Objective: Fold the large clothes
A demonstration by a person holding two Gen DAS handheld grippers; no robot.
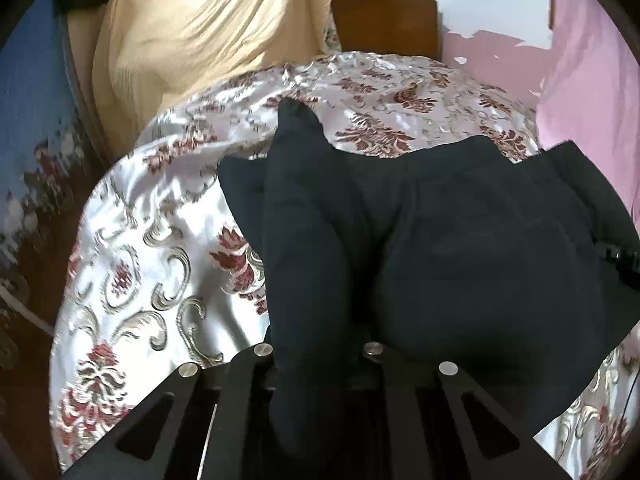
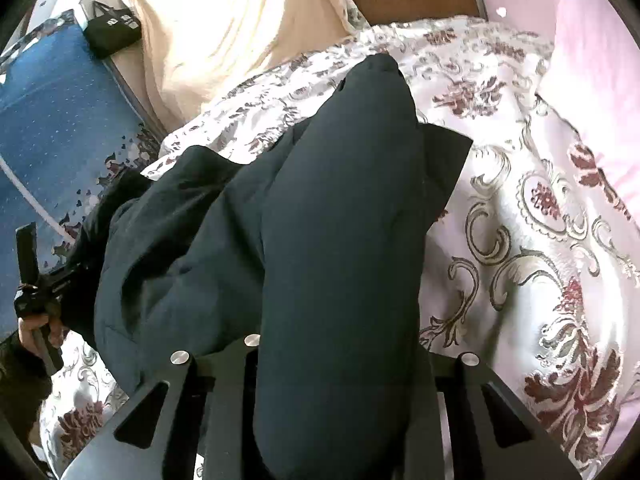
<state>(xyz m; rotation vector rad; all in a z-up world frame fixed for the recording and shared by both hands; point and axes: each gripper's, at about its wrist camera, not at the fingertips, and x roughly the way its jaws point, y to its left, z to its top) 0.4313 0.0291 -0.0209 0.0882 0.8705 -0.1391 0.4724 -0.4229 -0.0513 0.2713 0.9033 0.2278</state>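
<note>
A: Any brand, label or writing to read here?

B: None that I can make out. The small black bag (image 2: 112,30) at the upper left of the right wrist view carries pale marks, too blurred to read. I cannot tell what is in it.

A: Where is the garment?

B: The dark garment (image 1: 460,240) lies across the floral bedspread (image 1: 152,248), with one thick fold drawn up into each tool. In the left wrist view a fold runs from the bed down between the jaws of the left gripper (image 1: 316,360), which are clamped on the cloth. In the right wrist view a broad bulging fold fills the gap of the right gripper (image 2: 344,360), whose jaws pinch it likewise.

A: Anything else around?

B: A yellow cloth (image 1: 192,40) hangs behind the bed beside a brown wooden headboard (image 1: 384,16), and a pink wall (image 1: 592,80) with peeling paint stands to the right. At the left edge of the right wrist view a hand (image 2: 38,330) grips the handle of the other tool.
</note>
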